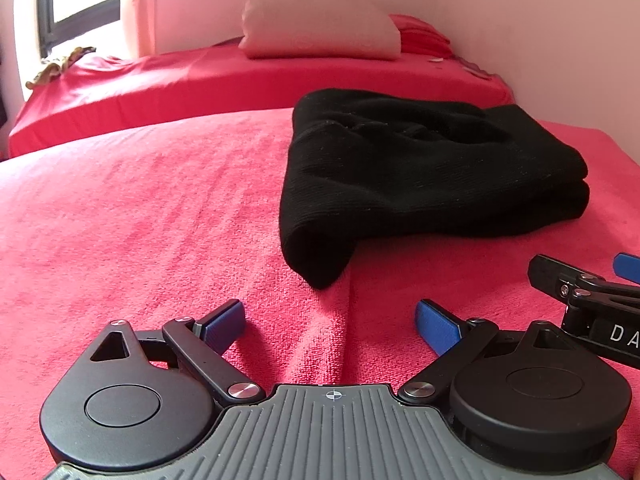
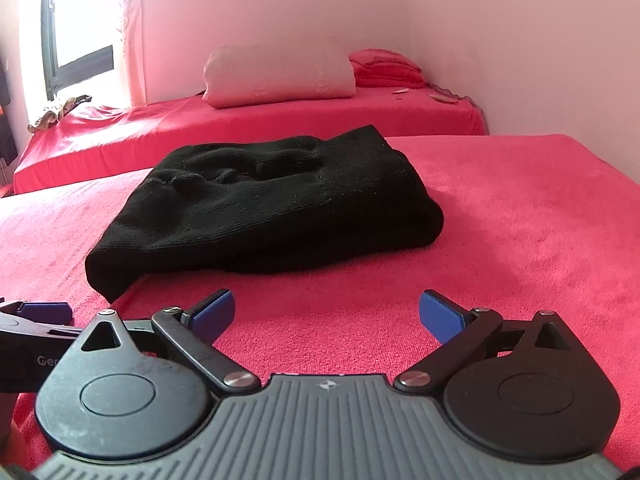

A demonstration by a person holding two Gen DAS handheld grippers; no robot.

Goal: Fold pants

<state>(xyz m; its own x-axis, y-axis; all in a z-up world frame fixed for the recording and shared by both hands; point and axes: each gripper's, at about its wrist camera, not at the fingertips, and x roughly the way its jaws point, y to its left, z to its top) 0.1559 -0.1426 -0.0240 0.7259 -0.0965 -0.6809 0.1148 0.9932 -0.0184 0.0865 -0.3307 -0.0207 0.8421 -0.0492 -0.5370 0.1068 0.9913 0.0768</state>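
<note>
The black pants [image 1: 420,176] lie folded into a thick bundle on the red towel-covered surface [image 1: 140,208]; they also show in the right wrist view [image 2: 272,208]. My left gripper [image 1: 330,320] is open and empty, low over the towel, just short of the bundle's near corner. My right gripper [image 2: 326,314] is open and empty, a little short of the bundle's near edge. The right gripper shows at the right edge of the left wrist view [image 1: 588,284]. The left gripper shows at the left edge of the right wrist view [image 2: 36,316].
A ridge in the towel [image 1: 340,320] runs between my left fingers. Beyond stands a red-sheeted bed [image 2: 240,128] with a pale pillow [image 2: 280,76] and folded red cloth [image 2: 384,68]. A window [image 2: 76,32] is at far left, a wall [image 2: 520,60] at right.
</note>
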